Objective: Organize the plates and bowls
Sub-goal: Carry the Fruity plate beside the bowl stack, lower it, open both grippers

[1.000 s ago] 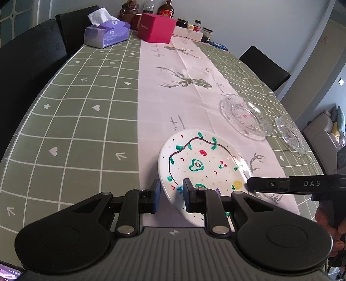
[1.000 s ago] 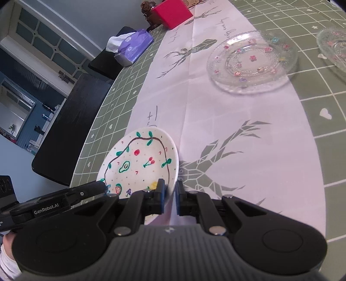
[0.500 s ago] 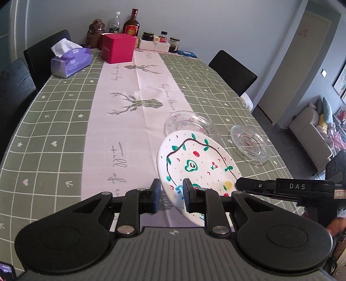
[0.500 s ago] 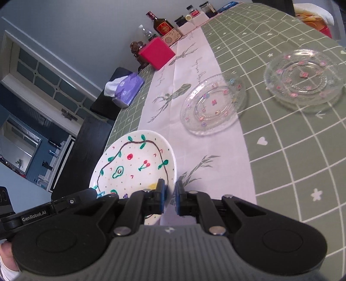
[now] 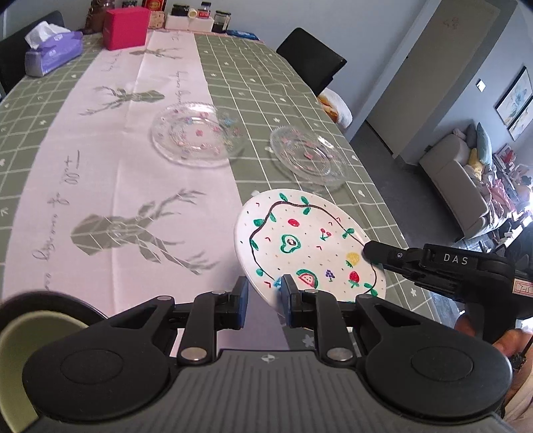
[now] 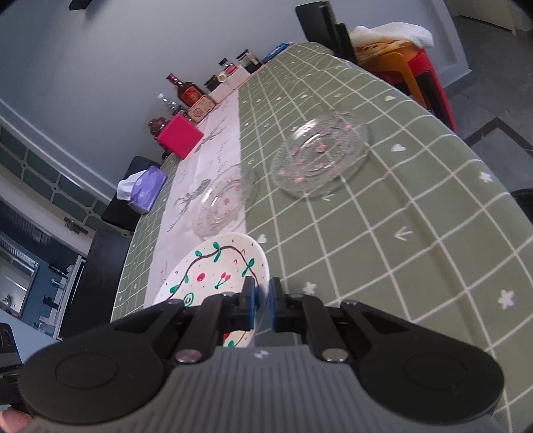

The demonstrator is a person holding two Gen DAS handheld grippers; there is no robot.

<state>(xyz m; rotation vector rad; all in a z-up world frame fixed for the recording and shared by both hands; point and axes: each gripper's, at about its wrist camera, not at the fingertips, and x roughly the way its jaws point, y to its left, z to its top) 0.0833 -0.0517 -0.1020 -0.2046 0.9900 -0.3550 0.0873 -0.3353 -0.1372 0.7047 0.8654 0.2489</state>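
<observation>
Plate (image 5: 309, 243), round, white glazed ceramic, hand-painted with a dark looping vine, green leaves, cherries, strawberry, watermelon slice and avocado; held tilted in the air above the near end of the table, clear of the cloth. Left gripper (image 5: 263, 298), black plastic with blue pads, clamped on the plate's near rim. Right gripper (image 6: 261, 301), same make, pinched tight on the opposite rim; in the left wrist view its black fingers reach in from the right edge. Two glass plates, clear, pressed pattern with small pink flowers: one (image 5: 196, 135) on the pale runner, one (image 5: 308, 156) beside it on the green cloth. Tablecloth (image 5: 50, 110), sage green, white grid with hearts and stars. Runner (image 5: 133, 173), pale pink, printed with grey geometric deer. Tissue box (image 5: 53, 53), purple, and red box (image 5: 125, 28) at the far end.
</observation>
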